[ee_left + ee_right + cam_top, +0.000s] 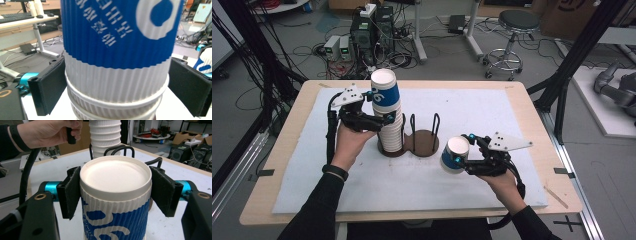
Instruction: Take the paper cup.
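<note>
High view: right gripper (462, 149) clamps a single upturned cup (455, 154) right of the stack (388, 114); left gripper (379, 107) seemingly squeezes the stack's top cup.

High view: we look forward and down from above the person's side, taking in the whole surface (512, 105) and the floor beyond. Left gripper view: we sit very close behind its jaws, facing the cup stack (117, 57) level-on. Right gripper view: equally close, angled slightly down across a lone cup (115, 202) toward the same stack (105, 135) farther off. All three share the stack (388, 112).
</note>
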Demonstrator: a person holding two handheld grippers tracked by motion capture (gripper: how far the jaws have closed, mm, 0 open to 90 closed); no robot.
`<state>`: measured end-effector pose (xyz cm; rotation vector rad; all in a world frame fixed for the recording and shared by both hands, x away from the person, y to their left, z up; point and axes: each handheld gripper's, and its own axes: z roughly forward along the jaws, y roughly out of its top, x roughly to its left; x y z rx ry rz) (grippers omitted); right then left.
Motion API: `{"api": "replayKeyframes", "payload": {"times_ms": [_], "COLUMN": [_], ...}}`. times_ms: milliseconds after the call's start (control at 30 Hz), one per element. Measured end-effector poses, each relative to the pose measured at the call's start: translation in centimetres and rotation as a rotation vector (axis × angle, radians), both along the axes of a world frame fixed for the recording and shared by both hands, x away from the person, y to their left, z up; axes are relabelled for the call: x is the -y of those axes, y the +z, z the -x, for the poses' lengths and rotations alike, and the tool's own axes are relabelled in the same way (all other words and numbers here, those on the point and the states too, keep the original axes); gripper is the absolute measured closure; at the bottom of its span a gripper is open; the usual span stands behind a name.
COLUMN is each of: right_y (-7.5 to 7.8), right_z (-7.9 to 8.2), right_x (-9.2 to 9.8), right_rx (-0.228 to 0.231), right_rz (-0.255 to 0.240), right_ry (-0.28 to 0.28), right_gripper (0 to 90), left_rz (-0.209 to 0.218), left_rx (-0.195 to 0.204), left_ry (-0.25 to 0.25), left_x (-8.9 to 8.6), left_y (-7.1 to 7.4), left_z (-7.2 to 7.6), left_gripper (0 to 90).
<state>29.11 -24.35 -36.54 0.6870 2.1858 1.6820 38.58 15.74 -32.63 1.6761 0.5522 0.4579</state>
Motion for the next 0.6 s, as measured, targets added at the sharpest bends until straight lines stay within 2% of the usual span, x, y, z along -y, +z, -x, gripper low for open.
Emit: {"api": "replayKeyframes", "payload": {"times_ms": [167, 333, 600], "right_y": [0.0, 0.0, -0.2], "right_z": [0.0, -0.1, -0.2], "right_x": [0.1, 0.3, 0.4], "right_rx": [0.005, 0.001, -0.004], "right_rz": [-0.002, -0.001, 0.001], "right_ry": [0.003, -0.006, -0.012], "right_gripper": [30.6, 30.6, 30.6], "left_rz": [-0.012, 0.013, 0.007], "left_rx": [0.012, 0.018, 0.043], "left_ry": [0.034, 0.028, 0.042], "left_x": [-0.9, -2.0, -2.7], "left_y": [0.4, 0.2, -1.2], "left_z": [0.8, 1.7, 4.9], "left_gripper": [7.0, 7.0, 7.0]}}
